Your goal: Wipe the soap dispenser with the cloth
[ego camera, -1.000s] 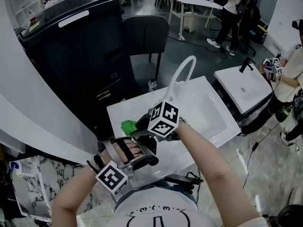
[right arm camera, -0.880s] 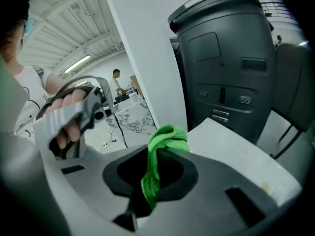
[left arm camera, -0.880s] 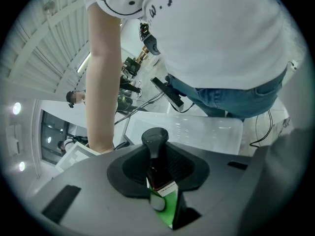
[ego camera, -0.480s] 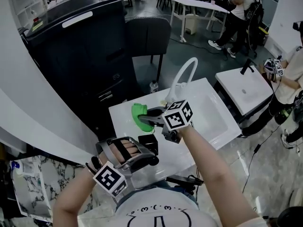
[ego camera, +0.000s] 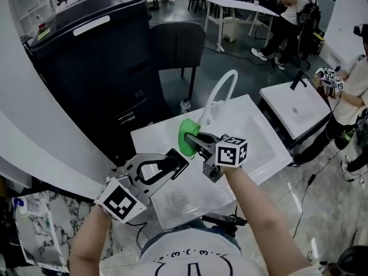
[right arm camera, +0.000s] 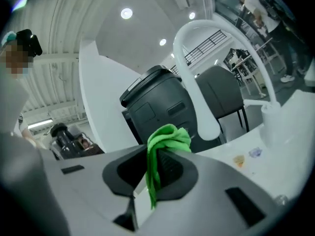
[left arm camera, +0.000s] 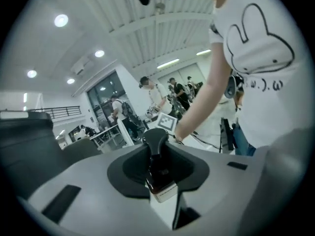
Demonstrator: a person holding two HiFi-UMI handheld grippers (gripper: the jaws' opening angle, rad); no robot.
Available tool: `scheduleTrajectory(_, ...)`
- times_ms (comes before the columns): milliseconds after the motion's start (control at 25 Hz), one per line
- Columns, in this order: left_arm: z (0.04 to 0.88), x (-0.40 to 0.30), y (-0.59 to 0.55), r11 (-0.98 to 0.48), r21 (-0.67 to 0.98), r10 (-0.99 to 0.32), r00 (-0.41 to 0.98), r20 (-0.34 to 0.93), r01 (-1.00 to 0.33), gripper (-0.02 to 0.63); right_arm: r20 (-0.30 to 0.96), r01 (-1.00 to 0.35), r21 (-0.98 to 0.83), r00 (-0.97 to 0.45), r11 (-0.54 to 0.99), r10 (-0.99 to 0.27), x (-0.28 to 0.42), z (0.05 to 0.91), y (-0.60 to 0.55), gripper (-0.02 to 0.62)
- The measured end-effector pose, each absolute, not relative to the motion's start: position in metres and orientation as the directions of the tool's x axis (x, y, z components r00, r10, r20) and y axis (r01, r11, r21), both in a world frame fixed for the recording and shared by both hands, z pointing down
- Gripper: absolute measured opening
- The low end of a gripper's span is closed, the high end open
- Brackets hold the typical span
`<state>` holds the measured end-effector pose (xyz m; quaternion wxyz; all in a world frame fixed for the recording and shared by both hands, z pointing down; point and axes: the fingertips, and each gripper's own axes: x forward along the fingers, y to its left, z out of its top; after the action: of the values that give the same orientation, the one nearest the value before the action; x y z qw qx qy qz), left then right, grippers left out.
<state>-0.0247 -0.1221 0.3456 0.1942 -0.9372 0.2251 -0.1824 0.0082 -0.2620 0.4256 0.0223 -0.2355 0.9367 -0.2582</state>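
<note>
Left gripper [ego camera: 179, 157]: jaws clamped on the dispenser [left arm camera: 158, 167], held off the surface [ego camera: 172, 206], likely so you can reach every side. Right gripper [ego camera: 196, 142]: jaws pinch the bunched cloth [right arm camera: 166, 140], near the dispenser, ready to wipe.

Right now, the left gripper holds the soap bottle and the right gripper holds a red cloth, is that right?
No. The cloth is green, not red; the right gripper view shows it. The left gripper holds the soap bottle and the right gripper holds the green cloth.
</note>
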Motion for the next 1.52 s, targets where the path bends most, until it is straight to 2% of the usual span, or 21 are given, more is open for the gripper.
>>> scheduleTrajectory(160,0.325,-0.035,-0.147,-0.812,-0.274,-0.568,0.804,0.173,-0.515,0.098,0.086,-0.457,-0.503,-0.871,0.733,-0.484,0.008,0.443,-0.25,0.048)
scheduleTrajectory(320,0.317,-0.042,-0.169,-0.781,-0.1,-0.624,0.77,0.134,-0.616,0.097,0.12,-0.425,-0.468,-0.899,0.775,-0.42,-0.01,0.458,-0.223,0.048)
scheduleTrajectory(520,0.311,-0.043,-0.183,-0.754,0.043,-0.647,0.753,0.123,-0.655,0.095,0.087,-0.357,-0.382,-0.932,0.852,-0.351,-0.036,0.449,-0.196,0.047)
scheduleTrajectory(720,0.302,-0.044,-0.191,-0.736,0.193,-0.644,0.759,0.093,-0.648,0.096,0.018,-0.369,-0.324,-0.923,0.871,-0.384,-0.038,0.431,-0.197,0.046)
scheduleTrajectory(880,0.301,-0.045,-0.197,-0.726,0.188,-0.658,0.747,0.09,-0.662,0.096,0.048,-0.398,-0.261,-0.915,0.88,-0.4,-0.042,0.429,-0.195,0.046)
scheduleTrajectory(1200,0.299,-0.048,-0.209,-0.695,0.168,-0.696,0.713,0.087,-0.699,0.096,0.066,-0.283,-0.179,-0.959,0.942,-0.275,-0.073,0.419,-0.149,0.046)
scheduleTrajectory(1520,0.306,-0.058,-0.215,-0.663,0.183,-0.724,0.684,0.089,-0.726,0.096,0.076,-0.221,-0.159,-0.974,0.962,-0.211,-0.082,0.419,-0.131,0.046)
